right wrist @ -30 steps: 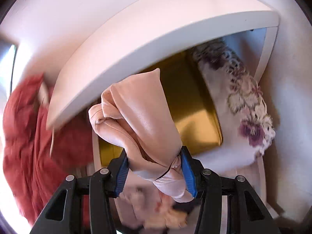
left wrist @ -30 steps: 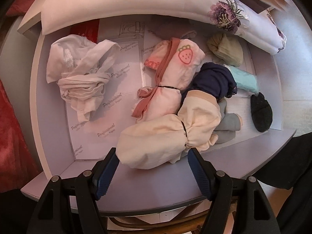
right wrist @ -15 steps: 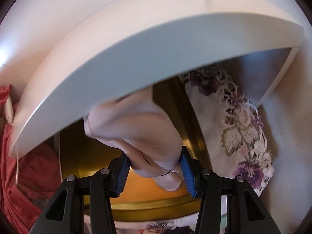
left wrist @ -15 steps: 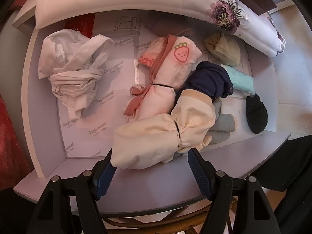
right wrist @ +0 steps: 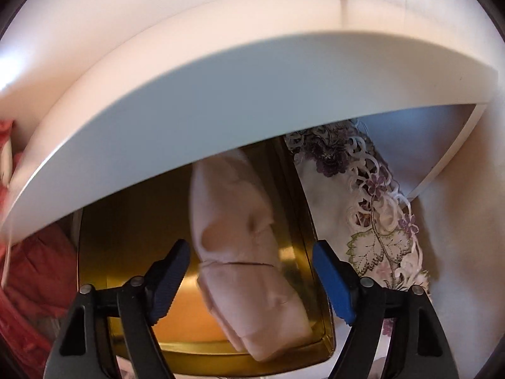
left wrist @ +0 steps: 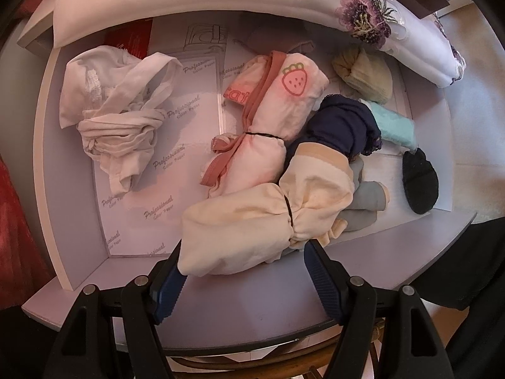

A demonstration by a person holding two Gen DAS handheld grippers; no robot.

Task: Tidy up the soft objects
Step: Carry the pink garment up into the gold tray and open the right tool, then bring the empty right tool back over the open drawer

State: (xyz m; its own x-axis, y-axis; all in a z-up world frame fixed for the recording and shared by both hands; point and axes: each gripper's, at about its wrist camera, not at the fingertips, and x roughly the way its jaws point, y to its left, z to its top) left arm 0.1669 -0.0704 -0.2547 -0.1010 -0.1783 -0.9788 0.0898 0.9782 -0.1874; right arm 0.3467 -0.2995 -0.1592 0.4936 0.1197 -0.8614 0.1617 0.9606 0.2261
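Note:
Seen from the left wrist, an open drawer (left wrist: 315, 287) holds tied bundles: a cream one (left wrist: 252, 221) drooping over the front wall, a pink strawberry-print one (left wrist: 277, 110) and a navy one (left wrist: 341, 123). My left gripper (left wrist: 243, 249) is open over the front wall, its fingers either side of the cream bundle's near end without squeezing it. In the right wrist view a pale pink bundle (right wrist: 240, 221) lies in a golden tin (right wrist: 132, 221). My right gripper (right wrist: 251, 248) is opening, the bundle between the jaws, both pads clear of it.
The drawer also holds a crumpled white garment (left wrist: 116, 110), a beige roll (left wrist: 366, 72), a mint roll (left wrist: 394, 126), a grey piece (left wrist: 369, 199) and a black one (left wrist: 419, 183). Floral embroidered cloth (right wrist: 363, 221) lies right of the tin. A white panel (right wrist: 221, 94) overhangs the tin; red fabric (right wrist: 28, 268) is left.
The right gripper carried the pale pink bundle down under the white panel into the golden tin, then its jaws spread and let it go. The left gripper has hardly moved.

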